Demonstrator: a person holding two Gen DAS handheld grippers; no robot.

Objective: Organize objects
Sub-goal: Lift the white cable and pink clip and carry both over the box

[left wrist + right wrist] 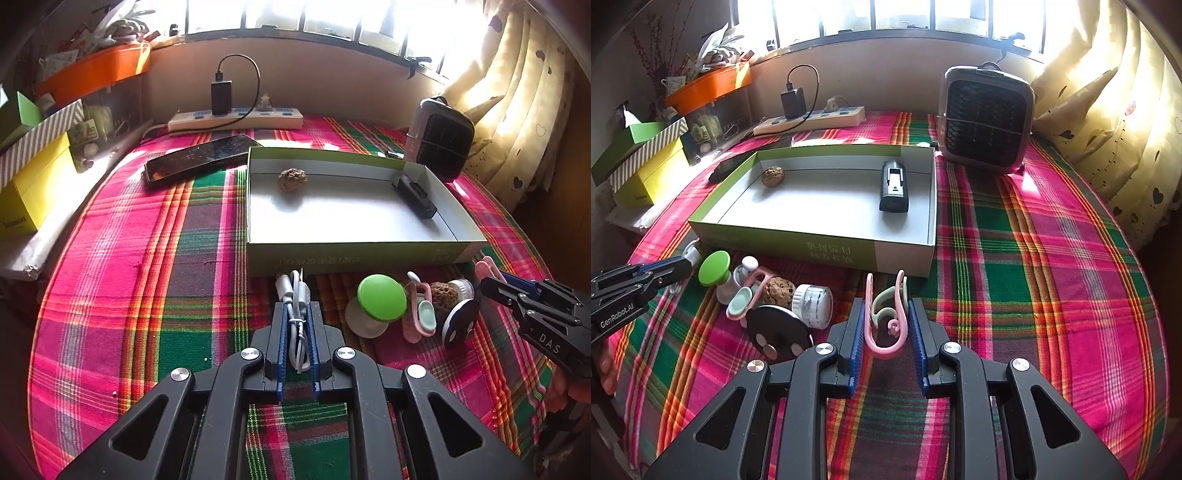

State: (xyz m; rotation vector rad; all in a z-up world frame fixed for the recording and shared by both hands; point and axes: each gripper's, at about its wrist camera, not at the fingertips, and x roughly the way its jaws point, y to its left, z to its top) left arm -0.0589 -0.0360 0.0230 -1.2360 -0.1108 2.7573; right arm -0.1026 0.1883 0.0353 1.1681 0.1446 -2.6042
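Observation:
My left gripper point(296, 308) is shut on a coiled white cable point(295, 291), just in front of the shallow green-and-white box point(369, 254). In the box lie a walnut point(291, 180) and a black device point(415, 195). Off to the right, my right gripper point(886, 304) is shut on a pink and pale-green clip point(884, 352), near the box's front wall point(775, 247). Between the grippers lies a pile: a green-topped knob point(714, 267), a second walnut point(779, 290), a white jar point(812, 304), a black disc point(779, 332) and another pink clip point(742, 299).
A plaid cloth point(129, 277) covers the table. A phone point(199, 158) lies left of the box, with a power strip point(236, 120) along the back wall. A small heater point(986, 118) stands at the back right, stacked boxes point(33, 188) on the left and a curtain point(1108, 110) on the right.

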